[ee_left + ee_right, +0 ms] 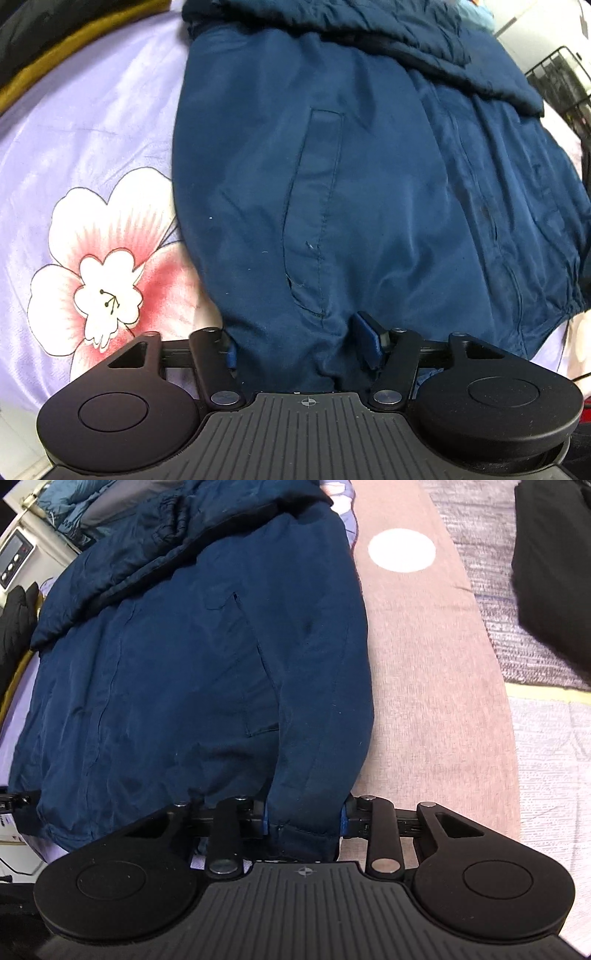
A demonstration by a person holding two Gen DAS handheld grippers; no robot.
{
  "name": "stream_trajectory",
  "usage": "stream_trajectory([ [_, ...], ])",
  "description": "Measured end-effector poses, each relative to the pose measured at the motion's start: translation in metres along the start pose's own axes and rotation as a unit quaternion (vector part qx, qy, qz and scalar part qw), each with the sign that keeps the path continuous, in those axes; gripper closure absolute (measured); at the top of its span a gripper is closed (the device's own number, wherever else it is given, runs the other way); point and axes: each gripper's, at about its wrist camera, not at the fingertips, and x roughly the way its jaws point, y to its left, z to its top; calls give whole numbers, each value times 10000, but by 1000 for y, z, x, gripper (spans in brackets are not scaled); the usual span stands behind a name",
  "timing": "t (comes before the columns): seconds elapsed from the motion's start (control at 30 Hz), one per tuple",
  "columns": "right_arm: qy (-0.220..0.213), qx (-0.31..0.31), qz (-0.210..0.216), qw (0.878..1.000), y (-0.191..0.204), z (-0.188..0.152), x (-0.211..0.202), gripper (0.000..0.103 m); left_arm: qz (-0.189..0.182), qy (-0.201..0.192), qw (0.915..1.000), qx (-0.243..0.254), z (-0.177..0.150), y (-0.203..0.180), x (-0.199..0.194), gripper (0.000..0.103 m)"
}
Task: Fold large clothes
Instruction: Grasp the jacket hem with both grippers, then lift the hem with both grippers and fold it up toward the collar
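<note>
A large navy blue jacket (369, 177) lies spread on a lilac floral bedsheet (92, 147), a welt pocket showing on its front. My left gripper (299, 343) sits at the jacket's near hem, jaws wide apart with a bunch of hem fabric between them. In the right wrist view the jacket (184, 664) lies with its right edge on a pink cover. My right gripper (304, 819) has the jacket's near hem corner between its jaws, which stand partly apart around the thick fabric.
A mustard and black cloth (44, 44) lies at the far left. A wire rack (561, 85) stands far right. A pink cover with a white dot (402, 550), a grey rug (517, 620), a black garment (554, 561) and a control panel (14, 557) surround the bed.
</note>
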Motion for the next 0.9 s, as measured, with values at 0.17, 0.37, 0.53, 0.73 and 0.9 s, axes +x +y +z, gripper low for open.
stream_trajectory([
  [0.17, 99, -109, 79, 9999, 3, 4, -11, 73, -134, -48, 9998, 172, 4, 6, -14, 38],
  [0.37, 303, -315, 184, 9989, 7, 5, -31, 75, -237, 123, 9968, 752, 5, 3, -35, 50],
  [0.53, 478, -365, 191, 9980, 14, -10, -44, 77, -283, 410, 9944, 931, -8, 5, -51, 51],
  [0.73, 976, -84, 329, 9946, 4, -50, -45, 77, -252, 686, 9956, 587, -26, 21, -43, 48],
  [0.9, 935, 130, 382, 9948, 1, -45, -35, 76, -172, 811, 9950, 549, -16, 19, -35, 43],
])
